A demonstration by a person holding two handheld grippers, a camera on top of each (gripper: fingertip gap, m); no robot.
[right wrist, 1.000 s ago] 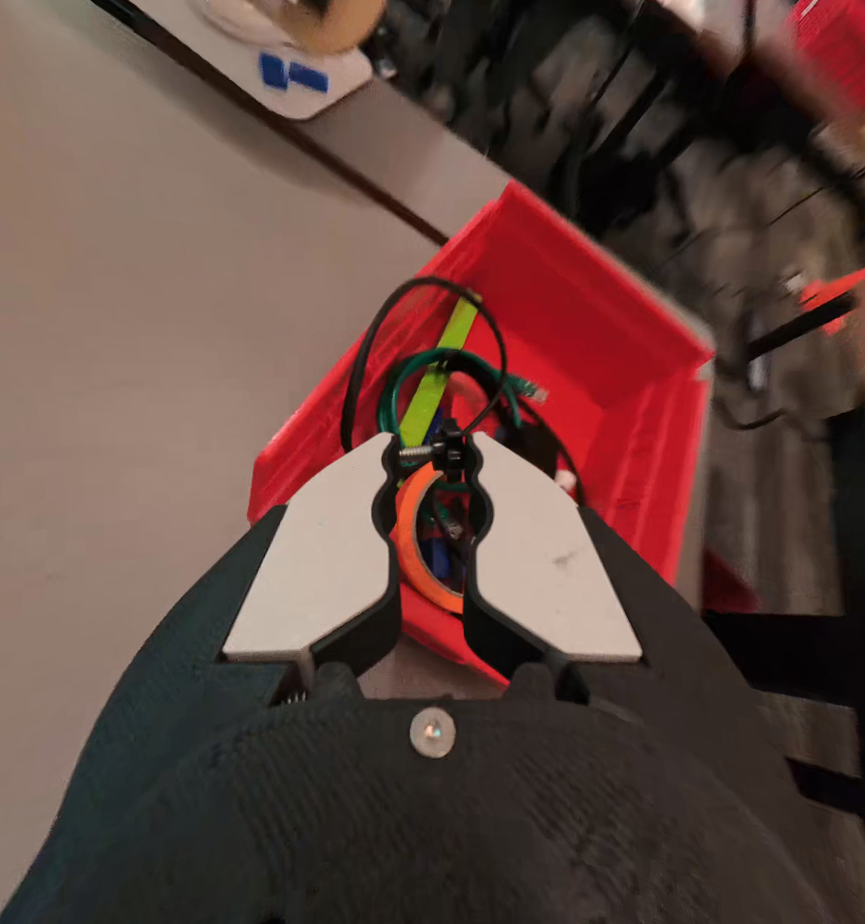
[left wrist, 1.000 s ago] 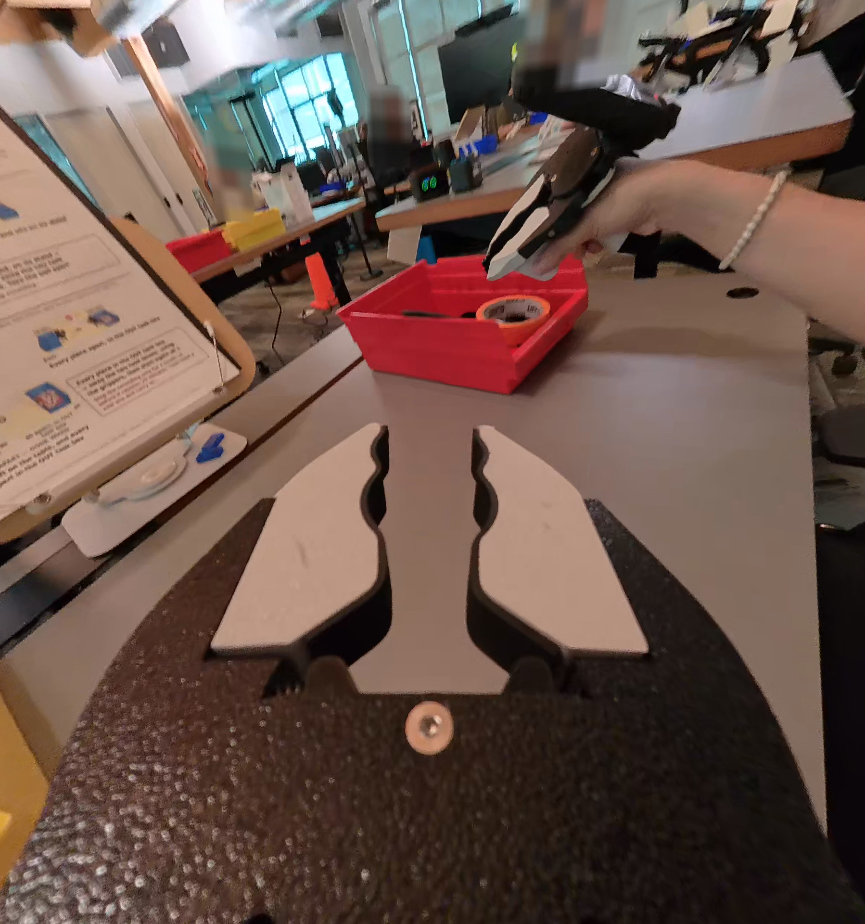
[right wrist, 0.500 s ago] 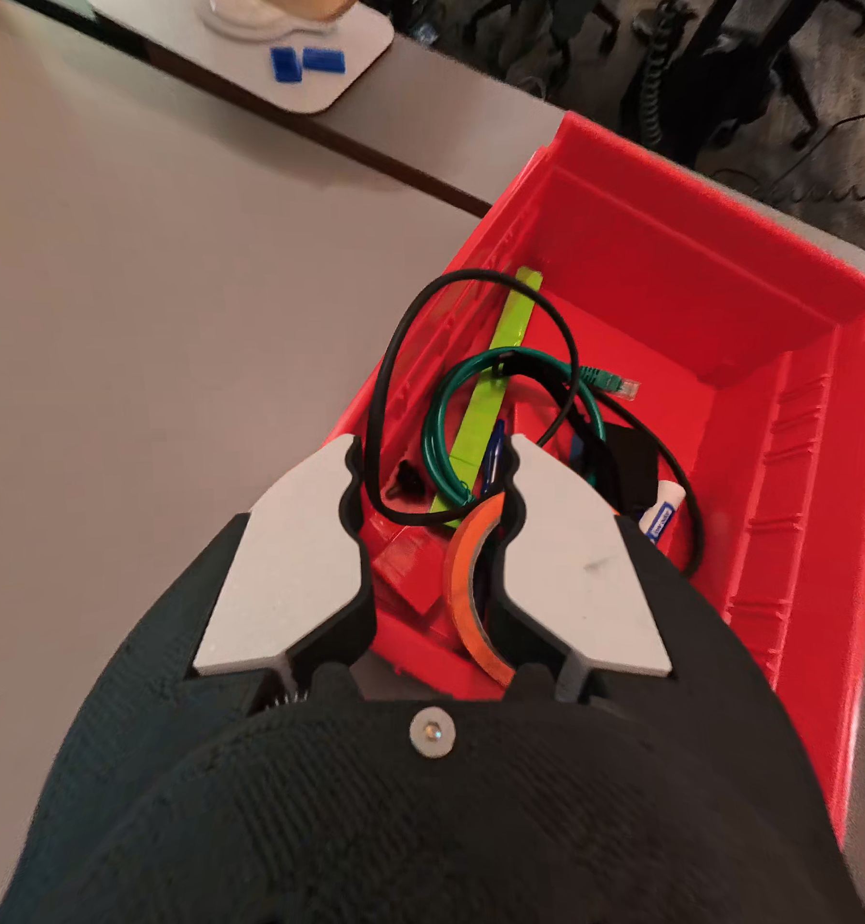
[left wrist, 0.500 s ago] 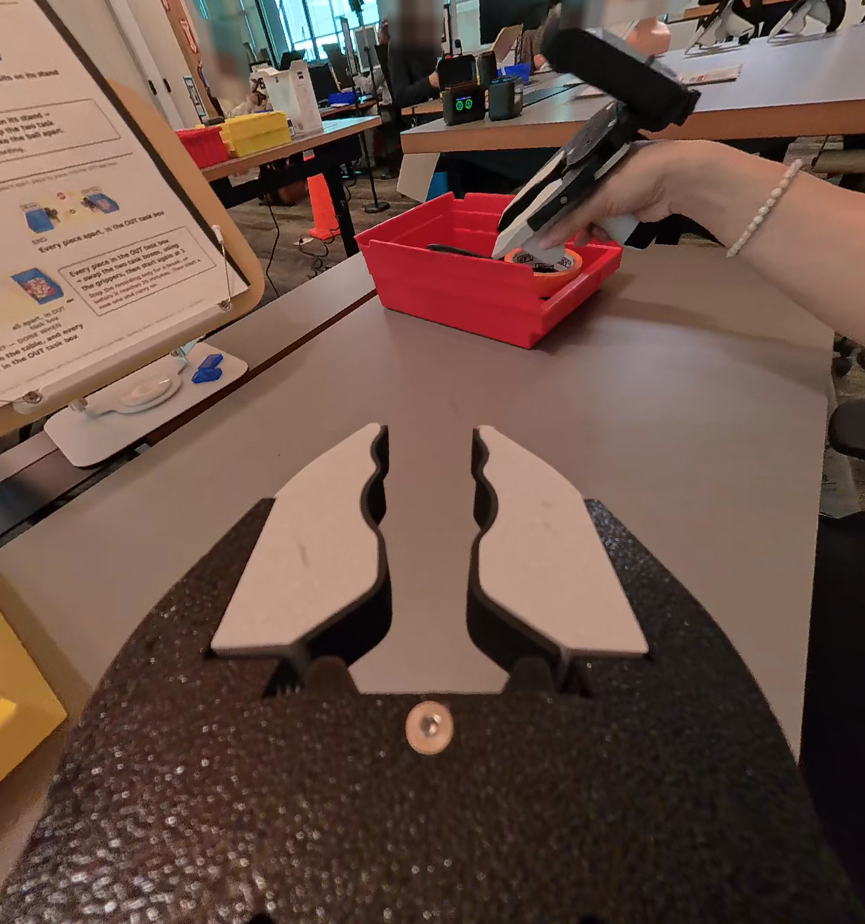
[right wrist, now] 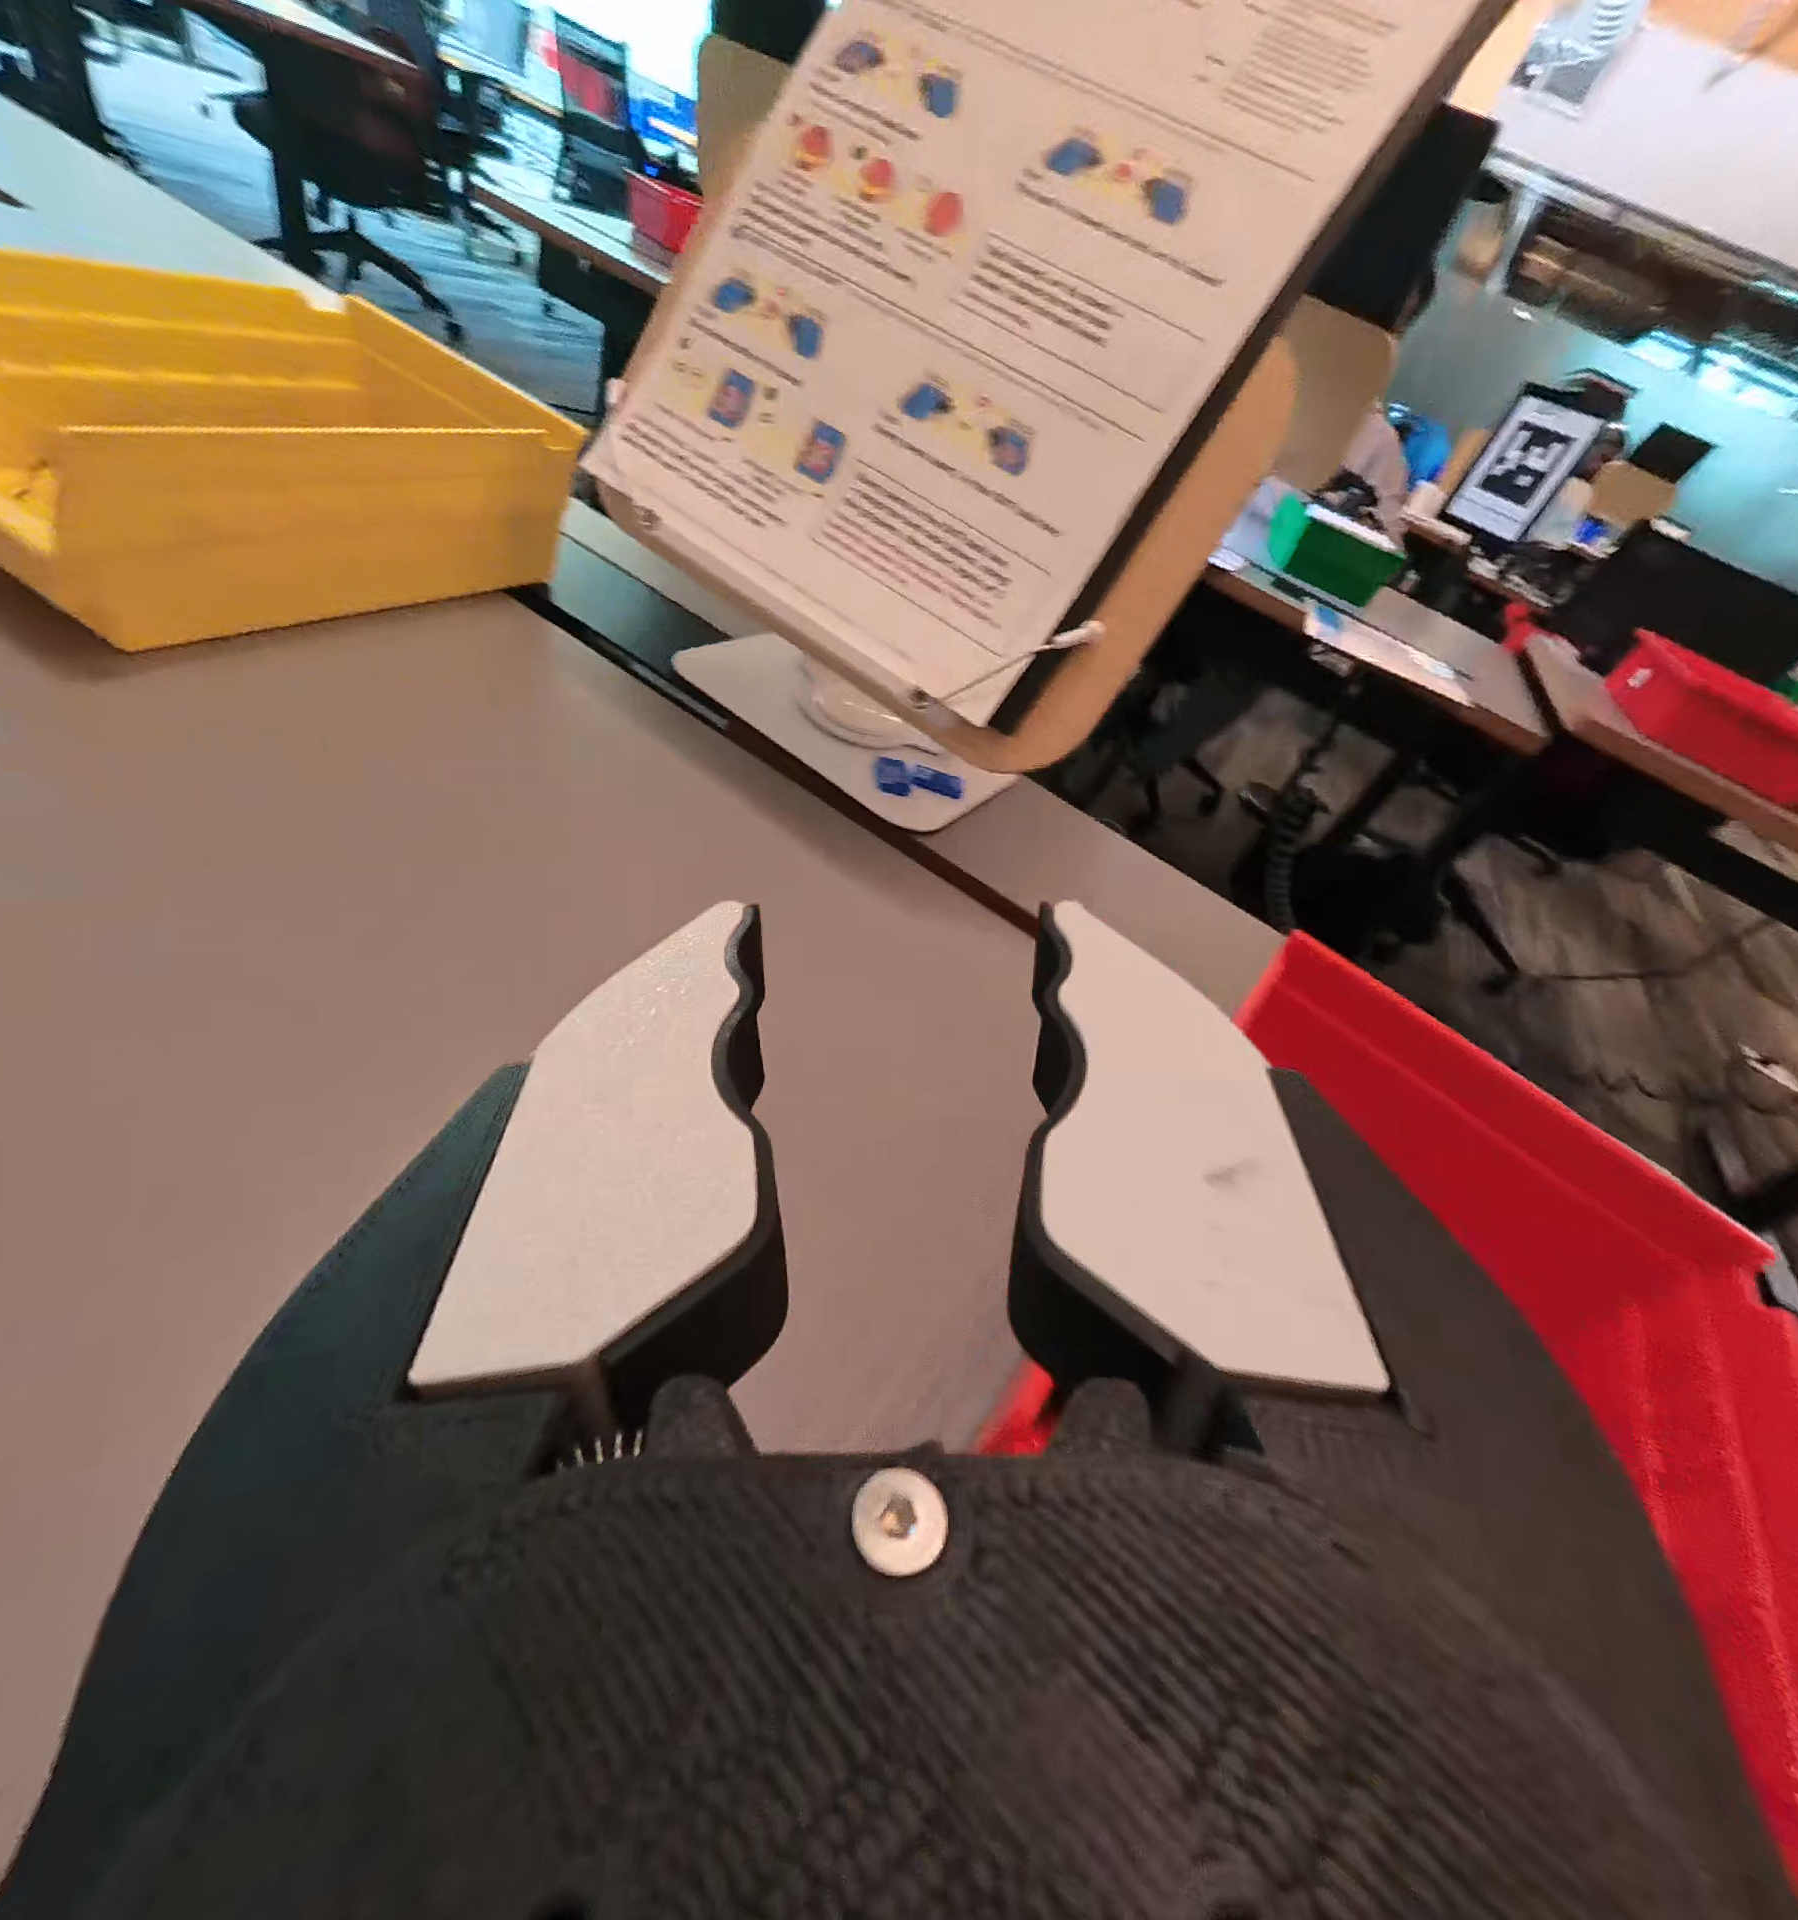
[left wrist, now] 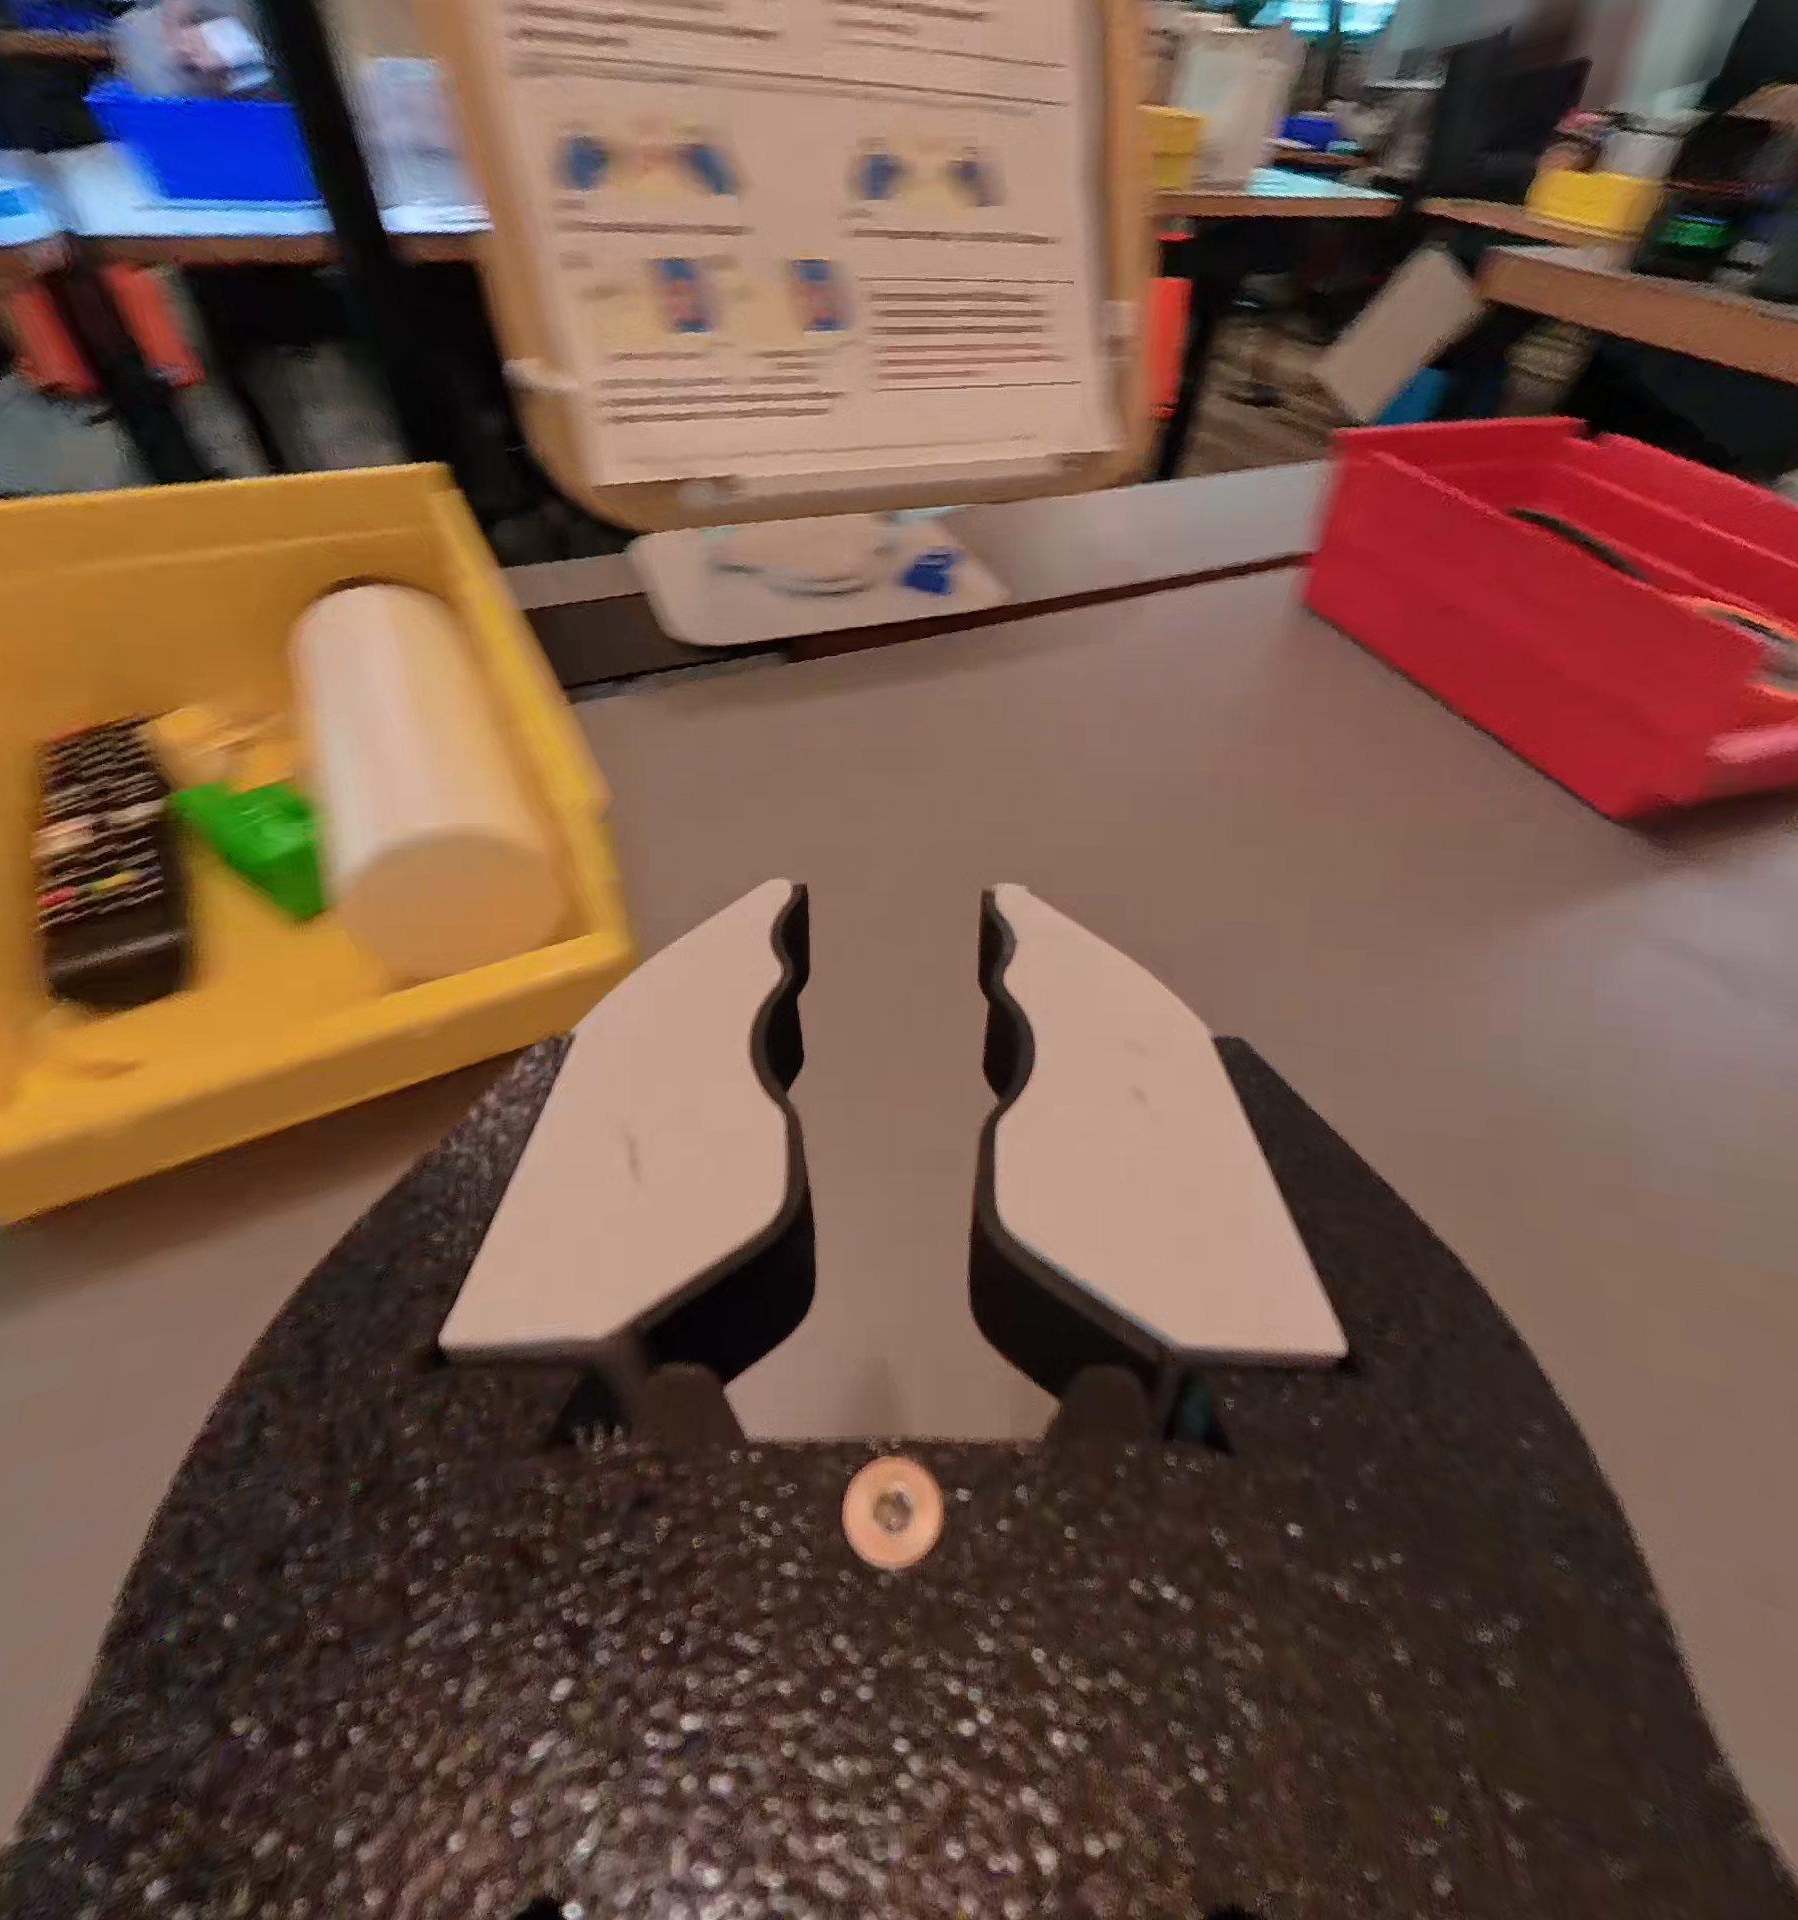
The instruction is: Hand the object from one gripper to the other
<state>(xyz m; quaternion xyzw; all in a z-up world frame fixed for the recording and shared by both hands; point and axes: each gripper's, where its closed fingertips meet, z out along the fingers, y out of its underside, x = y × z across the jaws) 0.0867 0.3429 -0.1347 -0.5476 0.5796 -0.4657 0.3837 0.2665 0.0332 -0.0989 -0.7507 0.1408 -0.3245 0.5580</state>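
Note:
My left gripper (left wrist: 893, 906) is open and empty above the grey table (left wrist: 1134, 831), just right of a yellow bin (left wrist: 251, 1070). That bin holds a cream cylinder (left wrist: 412, 779), a green block (left wrist: 251, 842) and a black remote-like object (left wrist: 105, 862). My right gripper (right wrist: 897, 930) is open and empty above the table, beside the red bin (right wrist: 1560, 1226). In the left wrist view the red bin (left wrist: 1539, 644) stands at the right with an orange tape roll (left wrist: 1783, 665) and a black cable in it.
An instruction sheet on a wooden stand (left wrist: 822, 239) with a white base (left wrist: 822, 571) stands at the table's far edge; it also shows in the right wrist view (right wrist: 978, 343). The yellow bin (right wrist: 251, 488) shows at the left there. Other desks and chairs lie beyond. About 35 cm separates my left fingertips from my right.
My right gripper opened over the red bin, let go of a small black part there, then lifted out and swung away empty. My left gripper swung left toward the yellow bin, still open.

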